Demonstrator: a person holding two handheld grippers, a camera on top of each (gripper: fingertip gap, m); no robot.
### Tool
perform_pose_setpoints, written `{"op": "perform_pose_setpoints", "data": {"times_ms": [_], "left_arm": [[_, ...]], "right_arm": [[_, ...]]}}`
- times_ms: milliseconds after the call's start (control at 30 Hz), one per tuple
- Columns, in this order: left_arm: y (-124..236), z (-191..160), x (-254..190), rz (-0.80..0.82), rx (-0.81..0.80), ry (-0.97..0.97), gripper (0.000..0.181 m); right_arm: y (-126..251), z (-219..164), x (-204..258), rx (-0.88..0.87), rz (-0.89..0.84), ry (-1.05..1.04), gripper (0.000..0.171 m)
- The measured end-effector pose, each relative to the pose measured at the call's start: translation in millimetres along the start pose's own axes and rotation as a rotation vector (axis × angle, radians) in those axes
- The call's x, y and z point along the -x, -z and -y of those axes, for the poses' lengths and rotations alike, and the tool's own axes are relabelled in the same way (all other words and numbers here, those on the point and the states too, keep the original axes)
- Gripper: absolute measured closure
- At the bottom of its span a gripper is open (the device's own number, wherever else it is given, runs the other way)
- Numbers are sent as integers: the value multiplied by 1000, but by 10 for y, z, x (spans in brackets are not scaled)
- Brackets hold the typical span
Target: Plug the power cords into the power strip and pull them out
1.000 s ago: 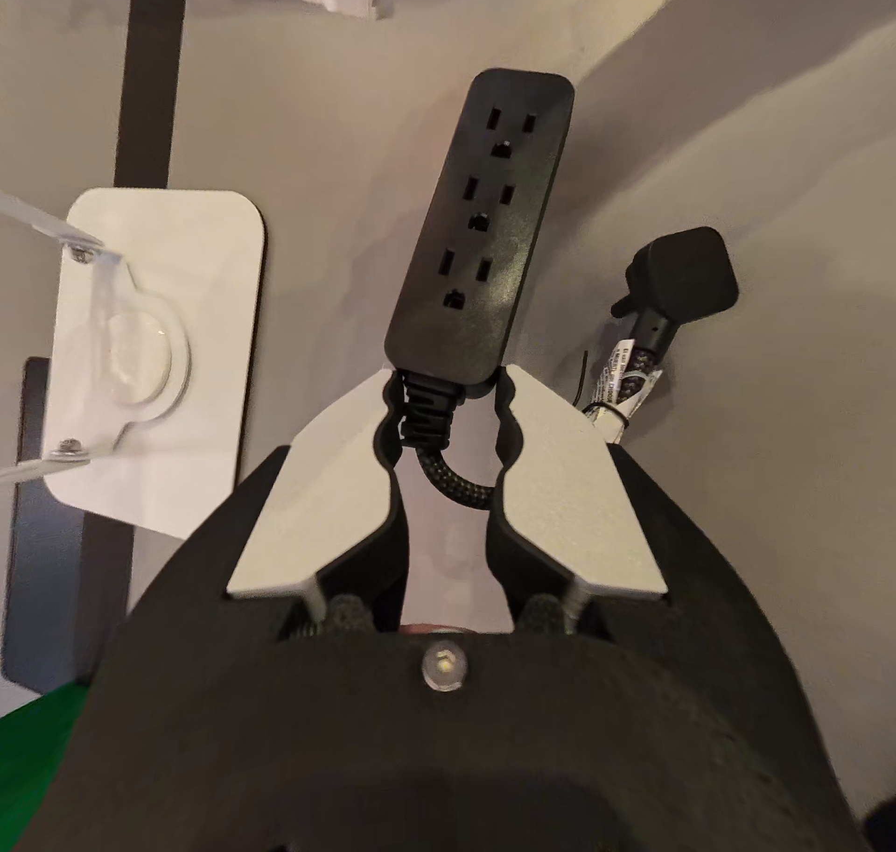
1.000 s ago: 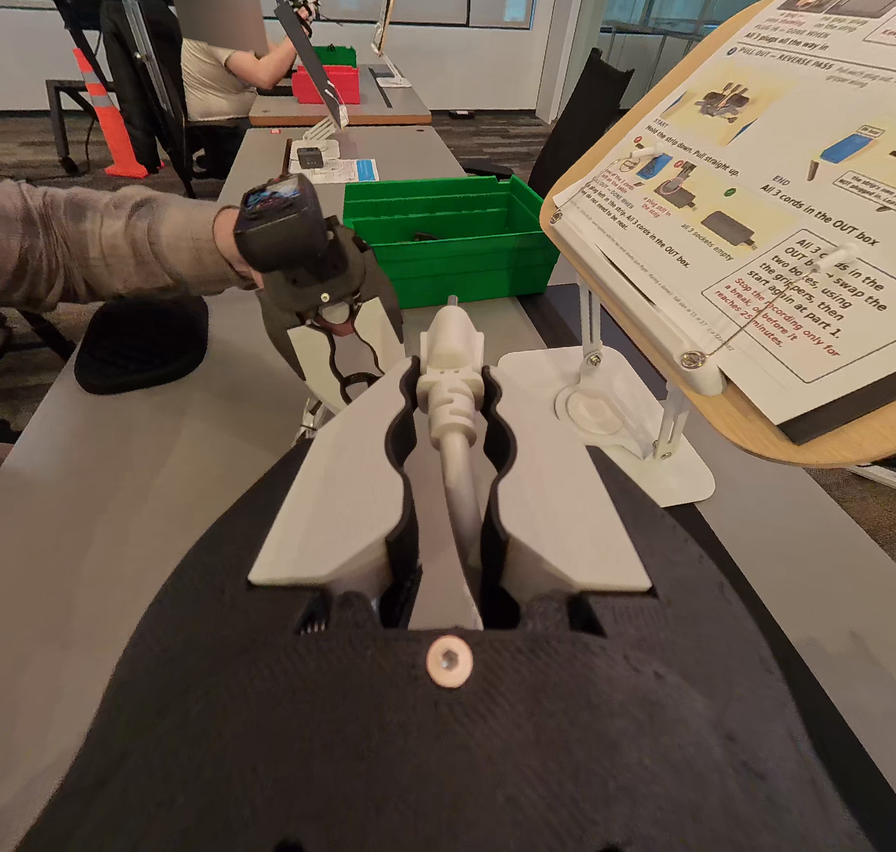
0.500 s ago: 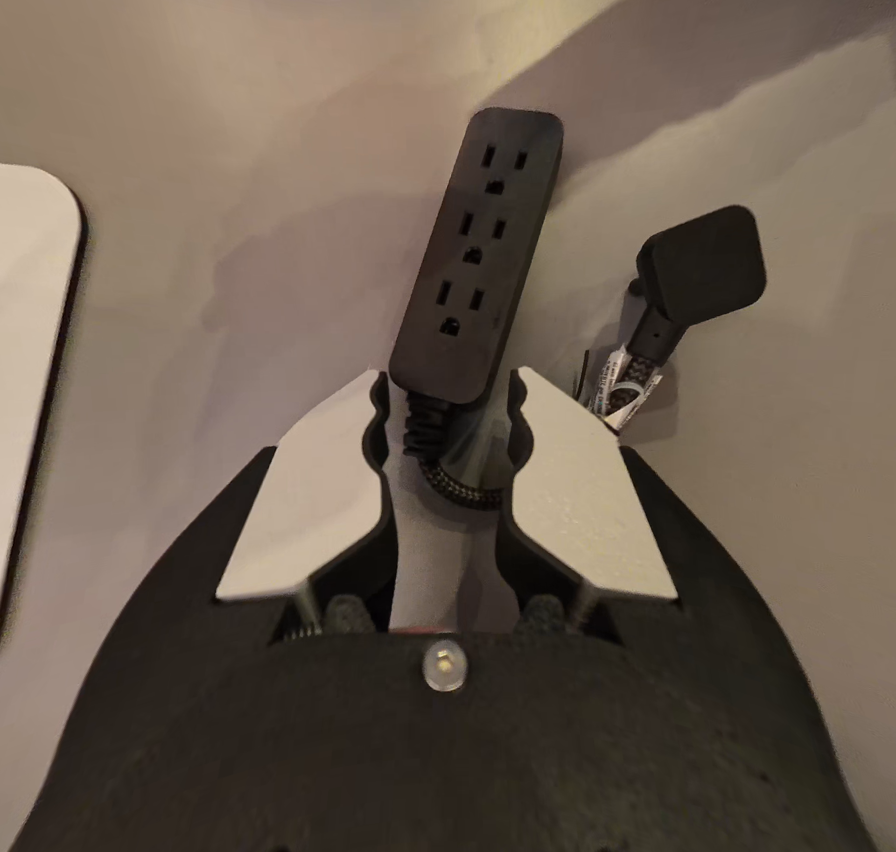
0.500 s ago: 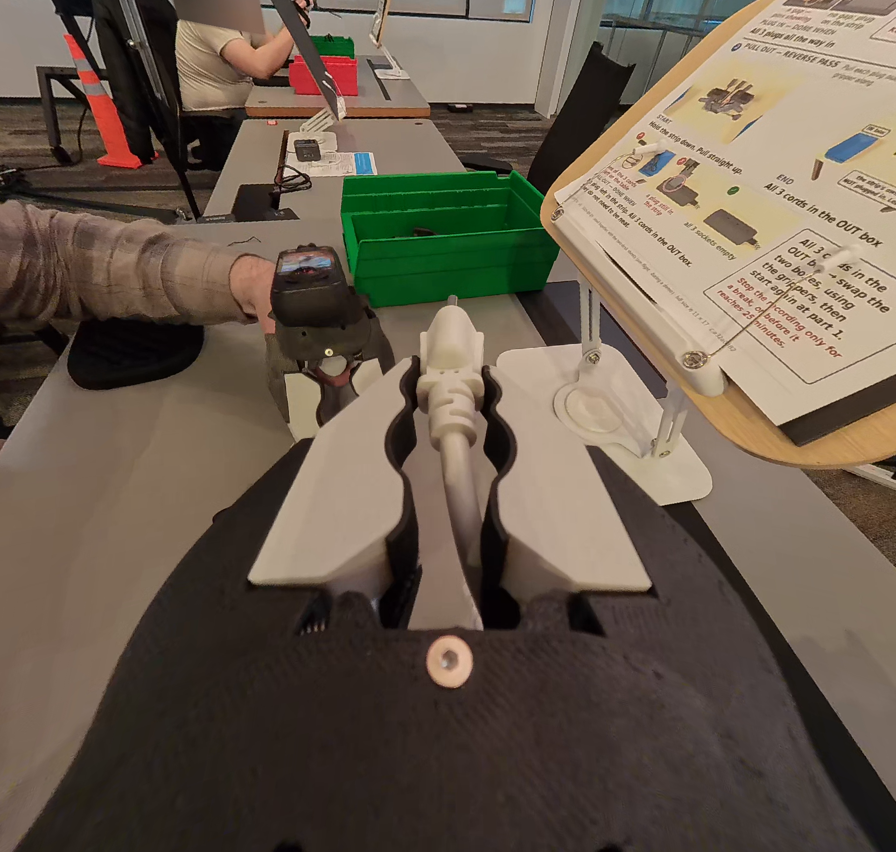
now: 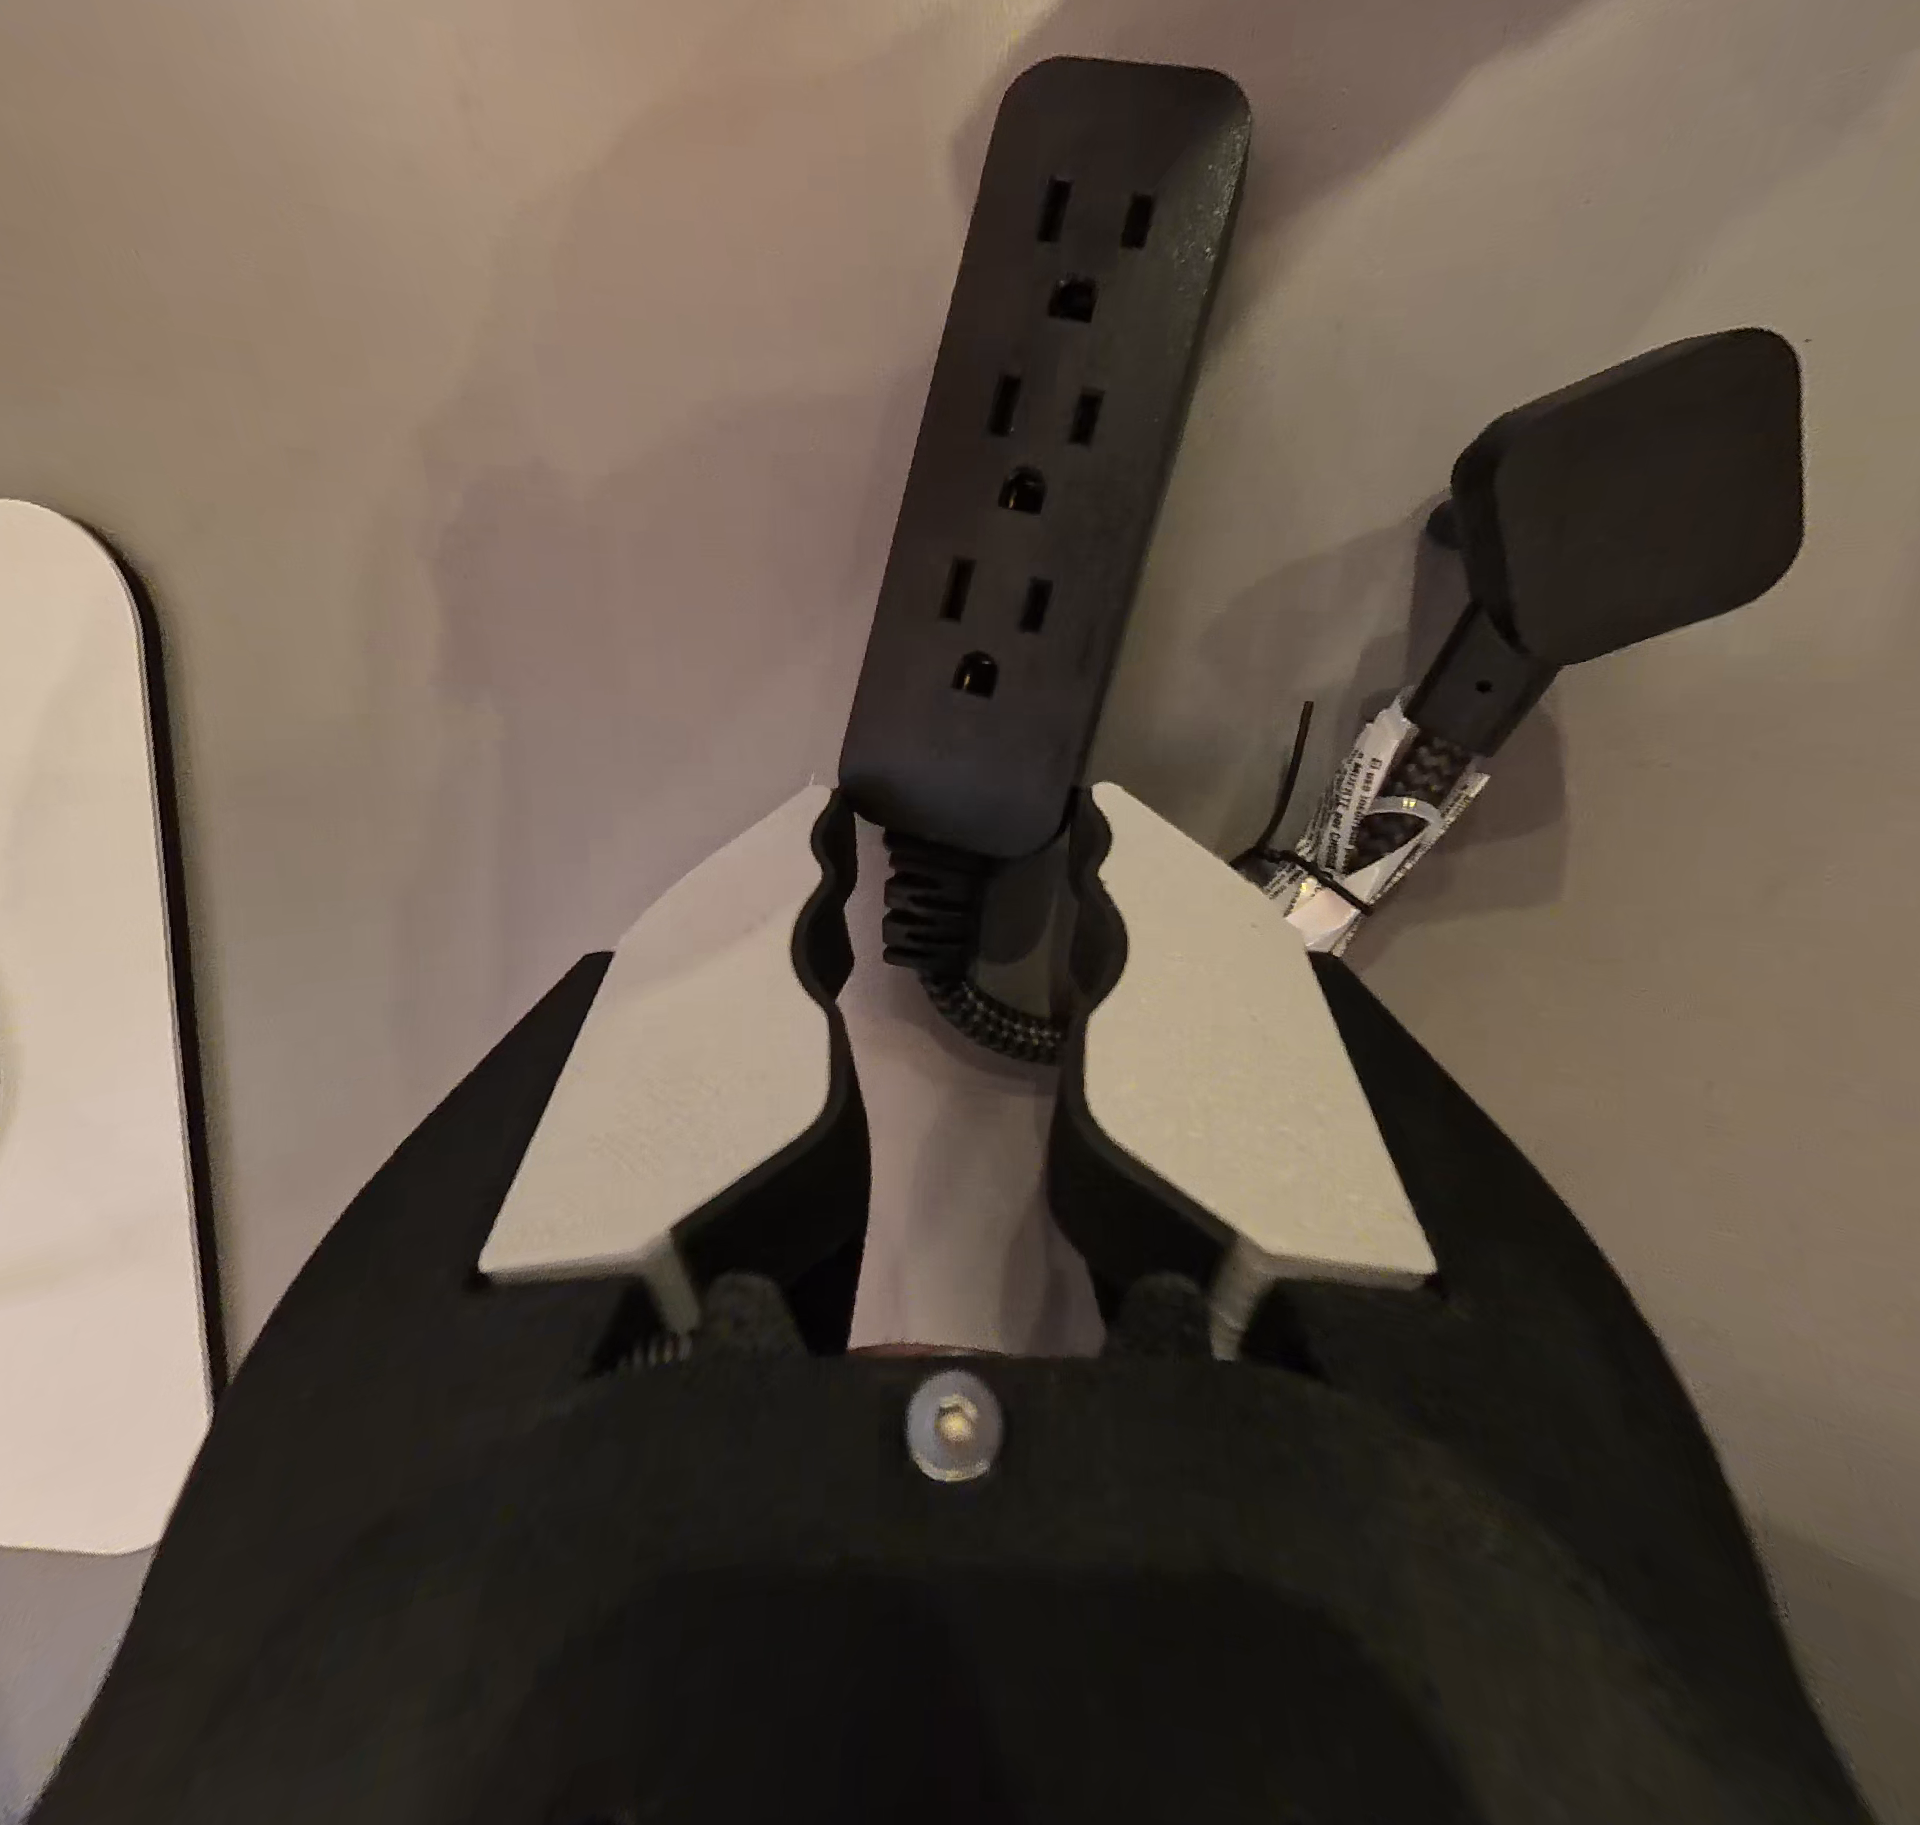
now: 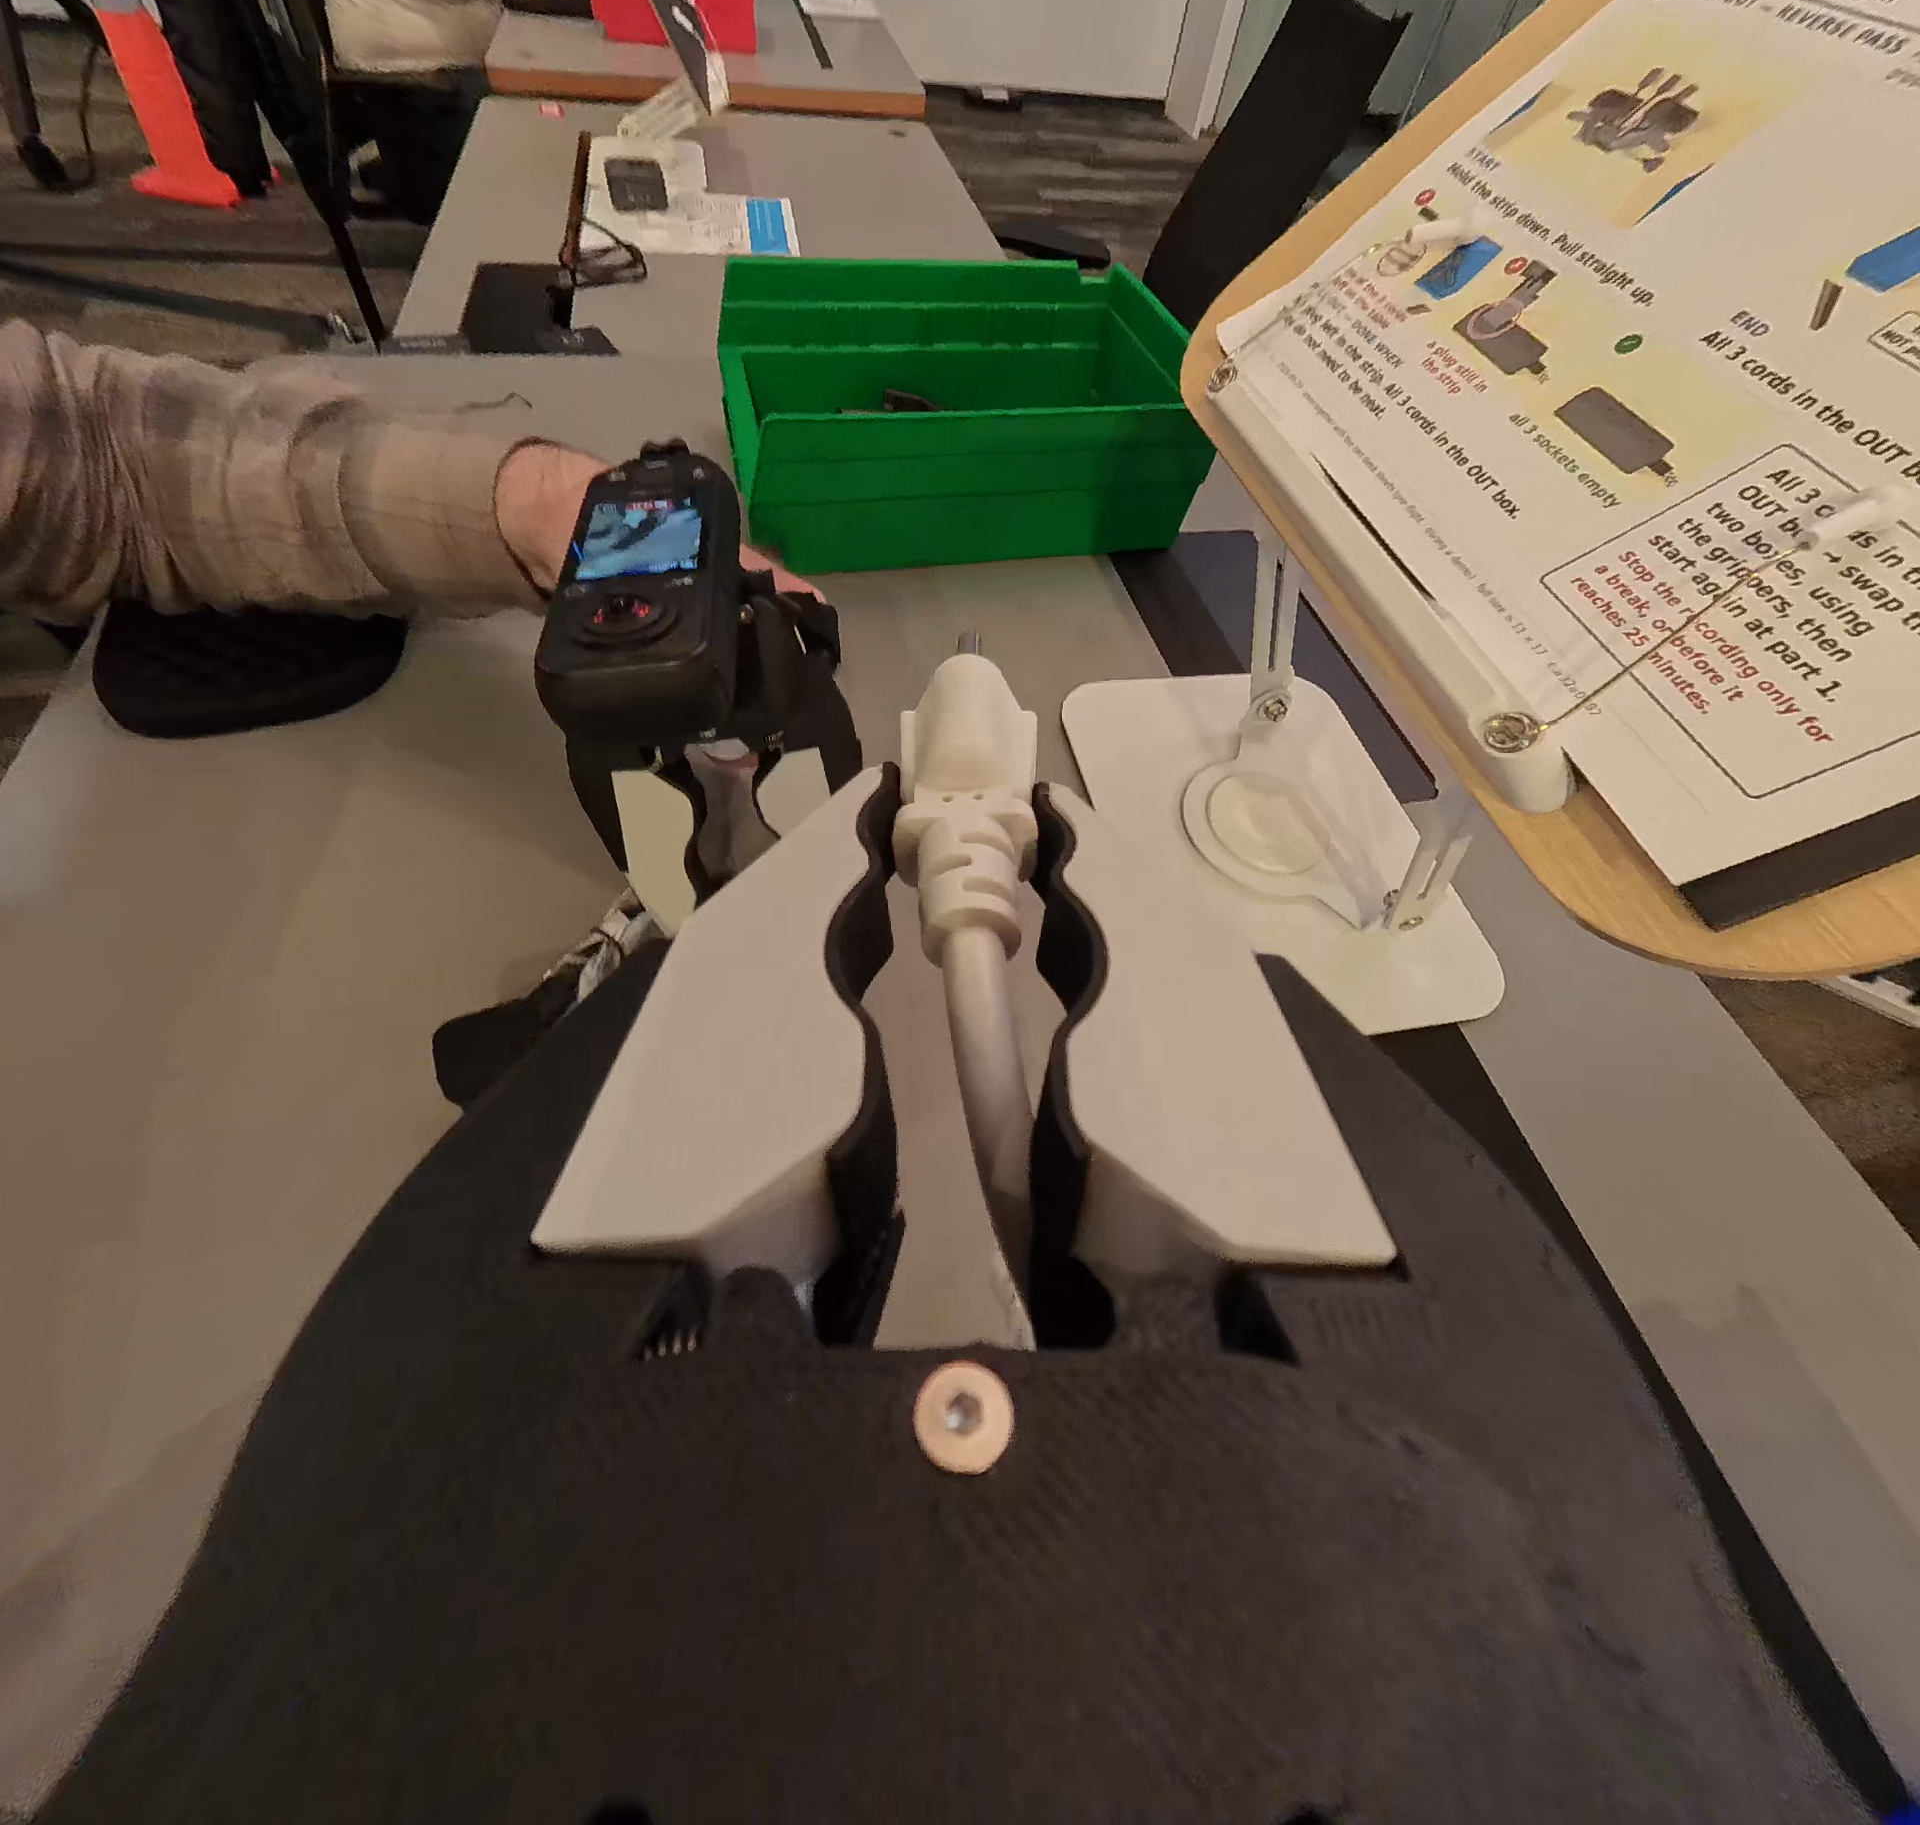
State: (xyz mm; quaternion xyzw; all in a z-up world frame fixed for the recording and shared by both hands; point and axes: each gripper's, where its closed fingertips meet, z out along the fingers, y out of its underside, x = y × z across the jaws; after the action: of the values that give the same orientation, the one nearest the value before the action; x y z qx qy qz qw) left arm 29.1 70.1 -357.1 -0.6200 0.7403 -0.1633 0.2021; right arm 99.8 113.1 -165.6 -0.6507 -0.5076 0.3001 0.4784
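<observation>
Three empty sockets face me on the black power strip [image 5: 1049, 487], my left gripper [image 5: 961, 819] clamped on its near end. My right gripper [image 6: 961, 830] has its fingers closed on a white plug [image 6: 968, 736], the green bin [image 6: 956, 414] at twelve o'clock.

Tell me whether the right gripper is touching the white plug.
Touching. The right wrist view shows the right gripper closed on the white plug, both black inner pads pressed against its ribbed collar, with the prong end sticking out forward.
</observation>
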Motion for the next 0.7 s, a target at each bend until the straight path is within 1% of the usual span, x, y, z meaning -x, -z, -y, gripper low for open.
{"op": "perform_pose_setpoints", "data": {"times_ms": [100,233,467,700], "left_arm": [[-9,9,7,2,-23,10,143],[-14,11,10,12,-31,4,143],[-34,39,18,1,-86,15,143],[4,84,12,23,-53,-15,142]], "right_arm": [[18,-80,27,77,-18,33,149],[-4,-183,152,163,10,46,149],[-29,-556,393,369,65,38,150],[105,-848,578,522,73,10,150]]}}
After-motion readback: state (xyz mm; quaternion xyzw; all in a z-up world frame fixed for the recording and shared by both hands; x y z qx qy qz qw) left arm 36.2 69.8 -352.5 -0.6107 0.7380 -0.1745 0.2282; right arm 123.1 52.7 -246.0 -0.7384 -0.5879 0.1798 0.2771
